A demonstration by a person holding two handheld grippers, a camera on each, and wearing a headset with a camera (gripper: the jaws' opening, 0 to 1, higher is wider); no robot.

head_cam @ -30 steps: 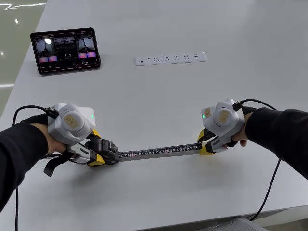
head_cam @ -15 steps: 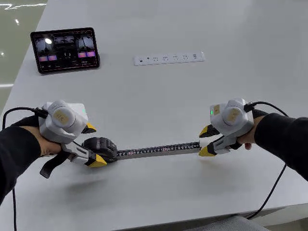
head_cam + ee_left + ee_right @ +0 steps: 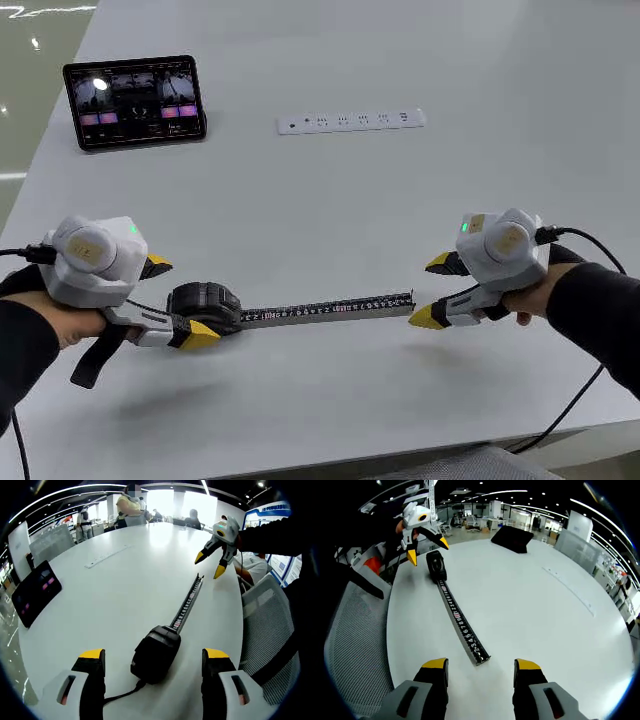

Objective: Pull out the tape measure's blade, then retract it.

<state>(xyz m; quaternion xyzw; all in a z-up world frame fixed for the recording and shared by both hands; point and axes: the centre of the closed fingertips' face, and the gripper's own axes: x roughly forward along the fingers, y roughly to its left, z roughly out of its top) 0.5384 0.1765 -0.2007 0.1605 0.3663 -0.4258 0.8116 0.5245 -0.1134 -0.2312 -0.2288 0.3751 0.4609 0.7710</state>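
The tape measure (image 3: 205,303) lies flat on the white worktop (image 3: 400,200), near its front edge. Its black case (image 3: 156,652) is at the 9 o'clock end. The blade (image 3: 330,310) runs out from the case toward 3 o'clock, numbers up and straight, and rests on the surface along its whole length.

The left tool (image 3: 178,300) sits at the case with its jaws spread wide. In the left gripper view the case lies between the two yellow tips with a gap on either side, so it is bracketed rather than clamped. That placement probably lets the person close on the case quickly, or steady it if the blade moves.

The right tool (image 3: 432,290) is also spread wide and holds nothing. Its mouth faces the free end of the blade. In the right gripper view that end lies on the worktop between the two tips and touches neither.

The blade lies extended with nothing holding it. This suggests a lock or its own friction keeps it there, though no lock is visible.

A tablet (image 3: 135,103) lies at about 10 o'clock from the case, and a power strip (image 3: 350,121) lies at 12 o'clock from the blade. Both are well apart from the work.

The pull-out looks finished and the retraction is not yet done. That step likely calls for a firm grip on the case, and perhaps guiding the free end so it does not whip back.
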